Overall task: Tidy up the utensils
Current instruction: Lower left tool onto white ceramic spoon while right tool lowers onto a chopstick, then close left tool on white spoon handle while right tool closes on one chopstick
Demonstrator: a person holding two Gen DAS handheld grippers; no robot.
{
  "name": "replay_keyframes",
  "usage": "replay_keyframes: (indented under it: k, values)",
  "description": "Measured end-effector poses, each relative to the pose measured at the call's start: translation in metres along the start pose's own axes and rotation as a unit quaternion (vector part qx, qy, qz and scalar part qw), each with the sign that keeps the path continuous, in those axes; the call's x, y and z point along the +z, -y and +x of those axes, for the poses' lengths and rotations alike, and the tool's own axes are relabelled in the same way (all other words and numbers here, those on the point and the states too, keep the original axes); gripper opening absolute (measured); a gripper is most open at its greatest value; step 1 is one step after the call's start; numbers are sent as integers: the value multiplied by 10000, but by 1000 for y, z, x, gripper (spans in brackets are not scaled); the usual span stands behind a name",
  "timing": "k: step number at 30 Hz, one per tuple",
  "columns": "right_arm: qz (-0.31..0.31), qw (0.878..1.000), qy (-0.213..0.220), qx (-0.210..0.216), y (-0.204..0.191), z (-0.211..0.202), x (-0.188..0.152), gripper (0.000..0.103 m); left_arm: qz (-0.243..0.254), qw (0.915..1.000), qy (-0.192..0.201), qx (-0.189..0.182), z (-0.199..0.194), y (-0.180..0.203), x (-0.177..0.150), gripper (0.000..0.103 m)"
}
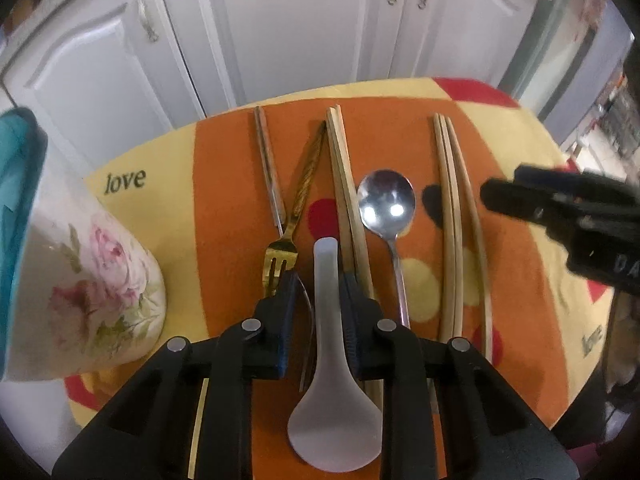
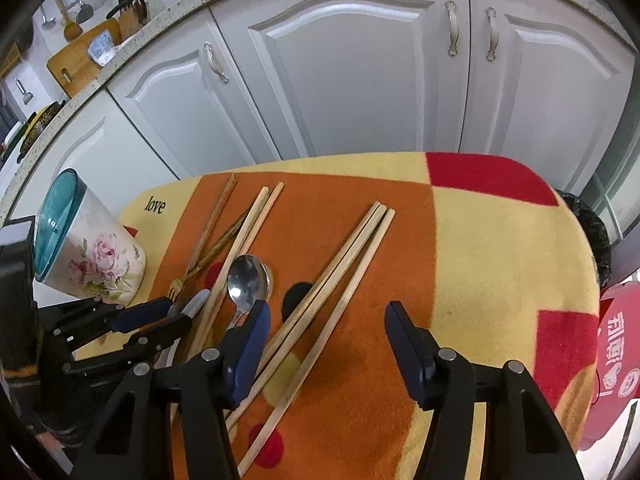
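The step in hand looks like a pick-up of two items at once from the row of utensils laid on the orange, yellow and red patterned cloth [image 1: 224, 184]. The left gripper [image 1: 318, 280] is narrowed around the handle of the translucent white plastic rice spoon [image 1: 330, 392], whose broad bowl lies at 6 o'clock in the left wrist view; the blue pads sit just beside the handle on either side, and I cannot tell whether they press on it yet. The right gripper [image 2: 326, 314] stands fairly wide over the group of three pale bamboo chopsticks [image 2: 336, 256], which run from 7 toward 1 o'clock in the right wrist view; the sticks lie between the jaws with clear cloth showing on the right side, so nothing is gripped there. Left of the rice spoon lie a gold-tined fork with a wood-grain handle [image 1: 286, 240] and a second slim striped handle [image 1: 266, 160]; right of it a pair of bamboo chopsticks [image 1: 344, 184] and a shiny steel spoon [image 1: 386, 200]. The floral white ceramic holder with a teal rim [image 2: 92, 256] stands at 9 o'clock, the likely destination. Next, each claw should finish closing squarely, then lift without dragging neighbours, and carry toward the holder.
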State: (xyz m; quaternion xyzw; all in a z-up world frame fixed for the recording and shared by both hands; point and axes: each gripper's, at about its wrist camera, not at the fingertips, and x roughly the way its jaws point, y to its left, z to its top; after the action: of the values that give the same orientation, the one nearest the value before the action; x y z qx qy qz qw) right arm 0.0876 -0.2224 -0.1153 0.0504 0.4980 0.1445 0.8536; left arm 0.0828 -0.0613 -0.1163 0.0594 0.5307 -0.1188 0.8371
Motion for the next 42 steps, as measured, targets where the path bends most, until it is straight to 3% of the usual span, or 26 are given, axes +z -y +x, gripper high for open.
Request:
replay_keyframes:
  k: [6, 7, 10, 15, 26, 30, 31, 33, 34, 37, 39, 42]
  values:
    - [217, 9993, -234, 212, 9, 22, 5, 38, -62, 9999, -9, -106, -3, -3, -4, 19]
    - [239, 9991, -260, 240, 10, 25, 7, 37, -108, 9997, -3, -202, -5, -4, -6, 17]
    - [194, 9990, -349, 192, 9, 35, 8, 21, -249, 9989, 31, -387, -10, -6, -8, 5]
    - [130, 9993, -292, 188, 10, 33, 5, 9, -244, 9985, 116, -467, -22, -4, -12, 5]
    - [150, 9994, -307, -58, 20, 22, 1, 9, -258, 9989, 129, -357, -19, -1, -15, 5]
    - [426, 9987, -251, 116, 25, 17, 2, 10, -263, 9991, 130, -309, -19, -2, -15, 5]
    - [460, 9985, -263, 142, 25, 17, 3, 12, -267, 9991, 124, -295, -18, -3, -15, 5]
    - [449, 9985, -291, 147, 23, 18, 4, 41, -270, 9992, 114, -284, -18, -4, -15, 5]
    - [383, 9988, -306, 92, 20, 20, 4, 44, -277, 9992, 102, -275, -17, -4, -14, 5]
    - [234, 9988, -427, 3, 16, 28, 1, 44, -277, 9992, 50, -267, -14, -5, -13, 5]
    - [37, 9992, -365, -144, 11, 30, 0, 32, -228, 9994, 2, -262, -11, -4, -13, 5]
    - [-215, 9985, -360, -338, 10, 29, -3, 24, -145, 9996, -80, -231, -6, -2, -13, 6]
